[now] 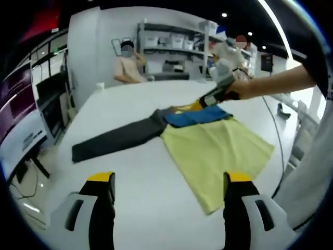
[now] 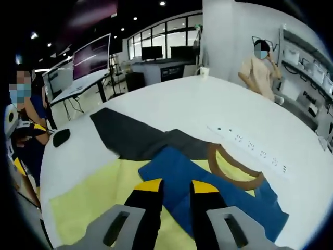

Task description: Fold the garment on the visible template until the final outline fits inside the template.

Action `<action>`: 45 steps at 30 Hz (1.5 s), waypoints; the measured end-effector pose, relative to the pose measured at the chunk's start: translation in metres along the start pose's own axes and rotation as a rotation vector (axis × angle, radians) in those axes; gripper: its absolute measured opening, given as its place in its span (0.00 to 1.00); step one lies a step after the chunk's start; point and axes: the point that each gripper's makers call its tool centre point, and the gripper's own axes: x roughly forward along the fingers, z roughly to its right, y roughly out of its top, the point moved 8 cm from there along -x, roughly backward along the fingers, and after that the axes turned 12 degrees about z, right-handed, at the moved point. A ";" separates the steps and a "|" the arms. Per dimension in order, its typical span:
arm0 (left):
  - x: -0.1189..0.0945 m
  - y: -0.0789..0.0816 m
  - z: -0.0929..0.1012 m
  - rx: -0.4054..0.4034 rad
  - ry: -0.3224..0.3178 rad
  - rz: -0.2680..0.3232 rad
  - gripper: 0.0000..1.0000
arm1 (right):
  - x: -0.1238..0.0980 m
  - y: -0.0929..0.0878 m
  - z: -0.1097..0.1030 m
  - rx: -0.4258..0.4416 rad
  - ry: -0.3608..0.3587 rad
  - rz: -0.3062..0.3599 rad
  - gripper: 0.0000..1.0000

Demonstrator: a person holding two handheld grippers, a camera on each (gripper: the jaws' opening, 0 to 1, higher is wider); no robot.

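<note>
Right gripper (image 2: 170,186) over garment (image 2: 171,172); left gripper (image 1: 169,179) apart from it.

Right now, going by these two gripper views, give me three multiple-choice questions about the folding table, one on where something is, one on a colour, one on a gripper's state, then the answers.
1. Where does the dark grey sleeve lie?
A. Stretched out on the white table, out past the yellow body
B. Folded under the yellow body
C. Hanging off the table edge

2. What colour is the sleeve folded across the yellow shirt body?
A. Red
B. Blue
C. White

3. How does the left gripper stand?
A. Shut on the yellow cloth
C. Shut on the blue sleeve
B. Open above the table

Answers: 1 A, the left gripper view shows it lying flat, pointing away from the body. 2 B, the blue sleeve crosses the yellow cloth below the brown collar. 3 B, its yellow-tipped jaws stand wide apart with nothing between them.
</note>
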 end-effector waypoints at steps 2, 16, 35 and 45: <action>0.002 0.000 -0.002 -0.001 0.002 0.006 0.81 | -0.009 0.000 0.003 0.014 -0.007 0.010 0.22; 0.017 0.009 -0.012 -0.020 0.014 0.032 0.78 | -0.092 0.001 0.012 0.066 -0.087 0.097 0.66; 0.043 0.021 -0.037 -0.065 0.085 0.078 0.73 | -0.203 -0.007 -0.019 0.074 -0.189 0.161 0.71; 0.067 0.017 -0.058 -0.067 0.126 0.044 0.76 | -0.245 -0.036 -0.046 0.096 -0.243 0.106 0.73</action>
